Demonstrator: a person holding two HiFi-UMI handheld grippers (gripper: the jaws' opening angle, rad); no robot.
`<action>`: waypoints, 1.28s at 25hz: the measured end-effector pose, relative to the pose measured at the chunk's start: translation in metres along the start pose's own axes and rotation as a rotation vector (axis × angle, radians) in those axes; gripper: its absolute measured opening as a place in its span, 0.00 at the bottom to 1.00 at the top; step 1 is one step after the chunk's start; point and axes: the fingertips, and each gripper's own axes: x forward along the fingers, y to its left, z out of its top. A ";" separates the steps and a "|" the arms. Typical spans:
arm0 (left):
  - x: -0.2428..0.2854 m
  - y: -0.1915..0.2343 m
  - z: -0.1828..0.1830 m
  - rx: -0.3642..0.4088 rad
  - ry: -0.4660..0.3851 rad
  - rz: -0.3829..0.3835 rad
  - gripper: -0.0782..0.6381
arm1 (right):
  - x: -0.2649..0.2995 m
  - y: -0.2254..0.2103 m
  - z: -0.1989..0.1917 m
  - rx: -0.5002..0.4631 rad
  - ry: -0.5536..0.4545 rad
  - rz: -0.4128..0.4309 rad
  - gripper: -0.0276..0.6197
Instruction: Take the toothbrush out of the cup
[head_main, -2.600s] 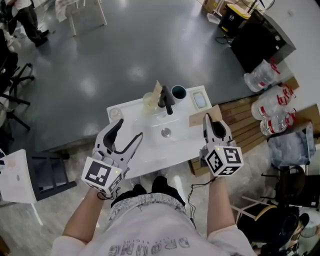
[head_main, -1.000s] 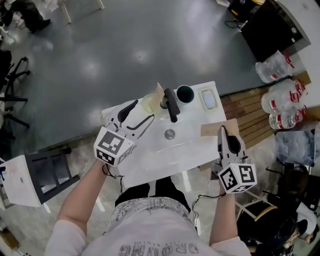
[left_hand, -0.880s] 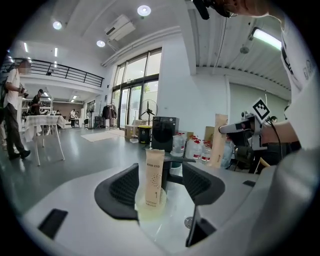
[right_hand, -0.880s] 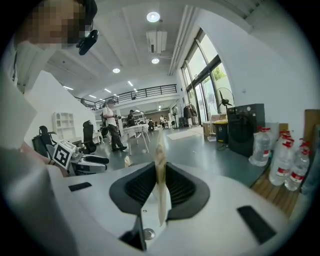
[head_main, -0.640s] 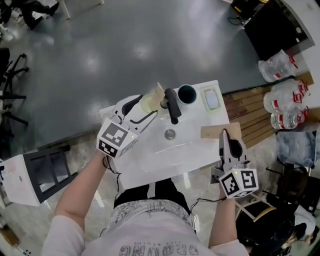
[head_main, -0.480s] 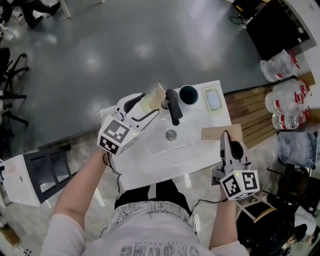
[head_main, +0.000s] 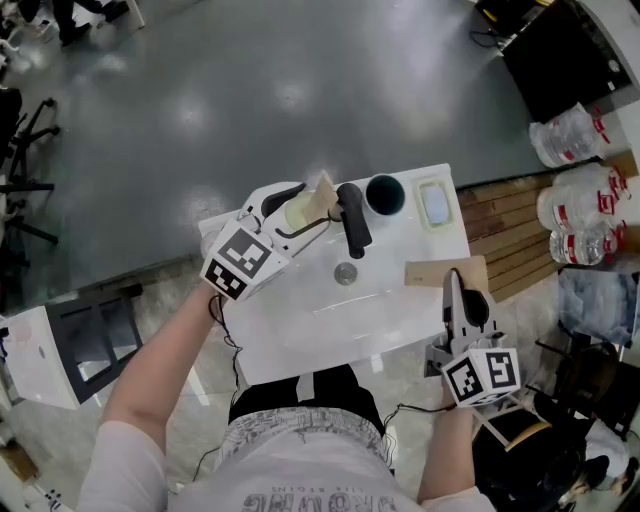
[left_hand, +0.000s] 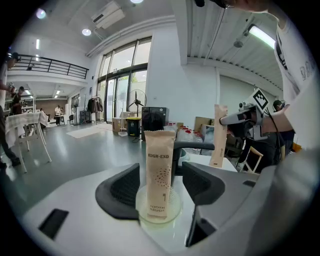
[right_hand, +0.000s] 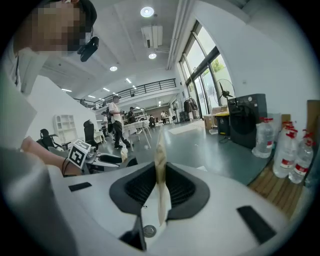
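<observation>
A clear cup (head_main: 296, 214) stands at the back left of the white washbasin top (head_main: 300, 320). A tan paper toothbrush packet (head_main: 323, 188) stands upright in it. My left gripper (head_main: 305, 207) is open, one jaw on each side of the cup (left_hand: 159, 205) and the packet (left_hand: 160, 172); I cannot tell whether the pads touch the cup. The left gripper (left_hand: 160, 175) points almost level. At the basin's right edge my right gripper (head_main: 456, 283) is shut on a second tan paper packet (head_main: 435, 270), which the right gripper view shows edge-on (right_hand: 161, 170) between the jaws of the right gripper (right_hand: 161, 180).
A black faucet (head_main: 352, 215) stands just right of the clear cup, with a dark cup (head_main: 385, 194) and a soap dish (head_main: 437, 203) beyond it. The drain (head_main: 345, 272) lies mid-basin. Water bottles (head_main: 575, 210) and wooden pallets (head_main: 500, 215) are on the right.
My left gripper has moved forward and down, from the basin's left edge to straddle the clear cup. The right gripper has dropped slightly, its packet still clamped.
</observation>
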 end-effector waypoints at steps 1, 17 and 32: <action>0.002 0.001 -0.001 0.001 0.004 -0.003 0.51 | 0.001 0.000 -0.001 0.002 0.003 0.002 0.15; 0.018 0.002 -0.008 0.007 0.032 -0.059 0.50 | 0.016 -0.004 -0.013 0.017 0.039 0.017 0.15; 0.022 0.000 -0.012 0.005 0.034 -0.073 0.40 | 0.019 -0.006 -0.019 0.026 0.051 0.010 0.14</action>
